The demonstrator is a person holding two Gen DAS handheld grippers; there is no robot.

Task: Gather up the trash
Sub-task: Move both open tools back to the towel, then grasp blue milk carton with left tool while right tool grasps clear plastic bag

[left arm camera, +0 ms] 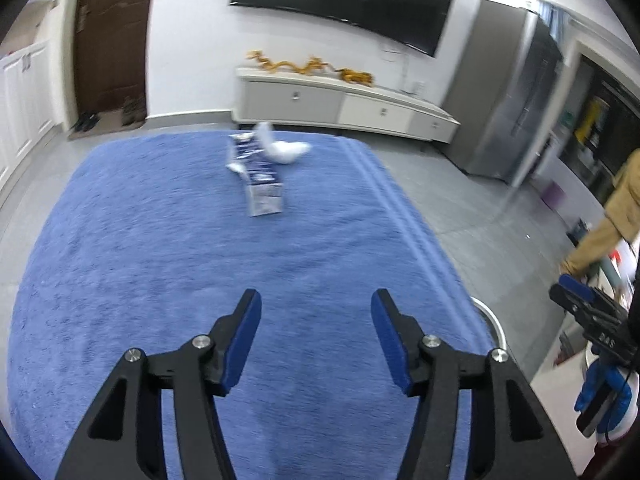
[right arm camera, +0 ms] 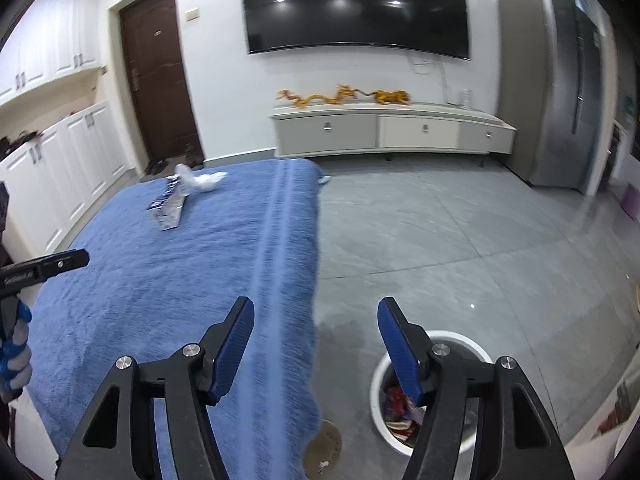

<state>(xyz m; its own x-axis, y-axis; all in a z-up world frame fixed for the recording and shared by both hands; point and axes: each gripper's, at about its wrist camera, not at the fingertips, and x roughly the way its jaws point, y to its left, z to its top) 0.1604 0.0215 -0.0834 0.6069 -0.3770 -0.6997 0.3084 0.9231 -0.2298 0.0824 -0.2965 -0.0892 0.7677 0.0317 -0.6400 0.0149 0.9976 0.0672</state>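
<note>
Left of the white bin, the blue cloth-covered tabletop carries the remaining trash at its far end: a flattened blue-and-white wrapper touching a crumpled white tissue. The left gripper hangs released and empty over the near cloth. The right gripper, also spread and empty, hovers above the bin, which already holds scraps. Reaching far, approach the wrapper low and flat. The cloth's right edge drops to open floor.
</note>
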